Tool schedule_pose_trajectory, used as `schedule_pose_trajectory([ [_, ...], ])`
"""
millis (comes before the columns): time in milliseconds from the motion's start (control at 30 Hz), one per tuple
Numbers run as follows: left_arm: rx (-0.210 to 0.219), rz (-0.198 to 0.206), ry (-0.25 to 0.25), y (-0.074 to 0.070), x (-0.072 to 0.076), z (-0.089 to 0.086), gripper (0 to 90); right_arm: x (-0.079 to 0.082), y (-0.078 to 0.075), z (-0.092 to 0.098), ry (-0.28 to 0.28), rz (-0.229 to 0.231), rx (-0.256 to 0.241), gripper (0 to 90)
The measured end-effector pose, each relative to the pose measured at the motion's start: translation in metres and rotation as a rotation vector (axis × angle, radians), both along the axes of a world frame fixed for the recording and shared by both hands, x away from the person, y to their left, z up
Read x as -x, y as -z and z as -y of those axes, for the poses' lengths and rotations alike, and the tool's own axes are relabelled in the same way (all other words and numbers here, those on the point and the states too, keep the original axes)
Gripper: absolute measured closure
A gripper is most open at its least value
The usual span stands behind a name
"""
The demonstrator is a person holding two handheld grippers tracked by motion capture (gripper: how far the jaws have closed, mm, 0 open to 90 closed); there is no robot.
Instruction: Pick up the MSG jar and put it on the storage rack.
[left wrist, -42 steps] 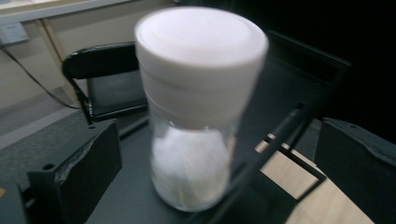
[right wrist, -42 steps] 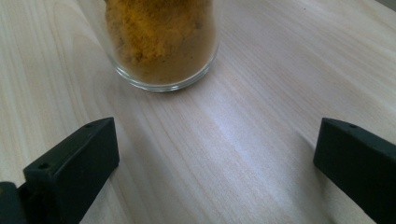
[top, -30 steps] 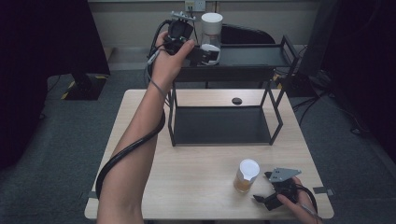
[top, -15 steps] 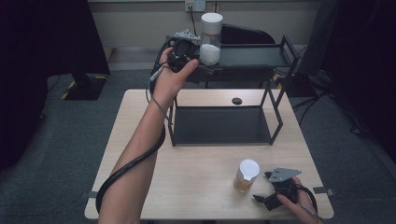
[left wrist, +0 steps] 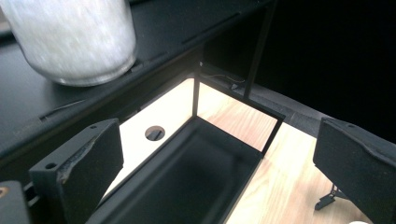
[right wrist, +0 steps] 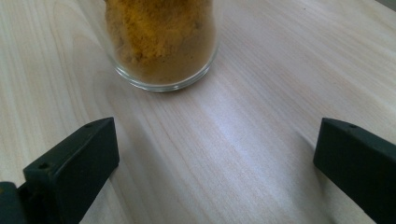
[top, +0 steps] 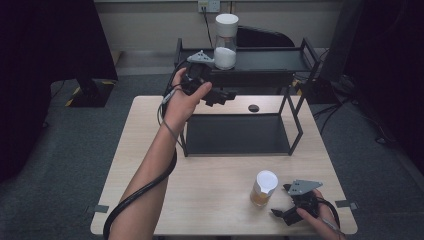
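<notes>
Grippers sit far apart on this table [top: 150,150], one in each of our hands. Our left hand [top: 181,102] holds the left gripper [top: 227,95] at about 12 o'clock on the table, raised beside the black rack [top: 295,112]. Its jaws stand wide apart and hold nothing. They point toward 3 o'clock, just under the edge of the rack's top shelf. On that shelf, near 12 o'clock from the gripper, stands the white jar [top: 225,42], upright, with a white lid and white grains inside. In the left gripper view the white jar [left wrist: 70,37] sits at 11 o'clock above the left jaw, apart from both jaws, with the rack's lower tray [left wrist: 187,177] open below between them.

Our right hand [top: 320,220] rests at 5 o'clock on the table with the right gripper [top: 280,202]. Its jaws are also spread wide and empty, aimed toward 10 o'clock. Just beside it, at its 10 o'clock, stands the spice jar [top: 263,189], upright, white-lidded, holding orange-brown powder. In the right gripper view the spice jar [right wrist: 161,42] stands on bare wood at 12 o'clock, ahead of the jaws and touching neither.

A small dark hole [top: 253,108] marks the tabletop behind the rack.
</notes>
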State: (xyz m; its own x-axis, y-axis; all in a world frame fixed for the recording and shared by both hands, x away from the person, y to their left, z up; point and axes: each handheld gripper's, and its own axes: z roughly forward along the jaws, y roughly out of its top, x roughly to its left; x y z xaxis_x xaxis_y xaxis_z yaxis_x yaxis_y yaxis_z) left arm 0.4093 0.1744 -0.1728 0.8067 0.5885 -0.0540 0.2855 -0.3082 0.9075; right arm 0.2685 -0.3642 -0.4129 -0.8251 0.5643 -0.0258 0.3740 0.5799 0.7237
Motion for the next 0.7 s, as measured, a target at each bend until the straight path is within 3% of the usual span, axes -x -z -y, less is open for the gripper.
schedule_pose_trajectory([
  [400, 0.004, -0.002, 0.019, 0.027, 0.012, -0.011, 1.2, 0.0, 0.0, 0.0, 0.0, 0.001, -0.001, 0.0],
  [700, 0.001, -0.031, 0.03, 0.053, 0.018, -0.016, 1.2, 0.0, 0.0, 0.0, 0.0, 0.001, -0.001, 0.0],
])
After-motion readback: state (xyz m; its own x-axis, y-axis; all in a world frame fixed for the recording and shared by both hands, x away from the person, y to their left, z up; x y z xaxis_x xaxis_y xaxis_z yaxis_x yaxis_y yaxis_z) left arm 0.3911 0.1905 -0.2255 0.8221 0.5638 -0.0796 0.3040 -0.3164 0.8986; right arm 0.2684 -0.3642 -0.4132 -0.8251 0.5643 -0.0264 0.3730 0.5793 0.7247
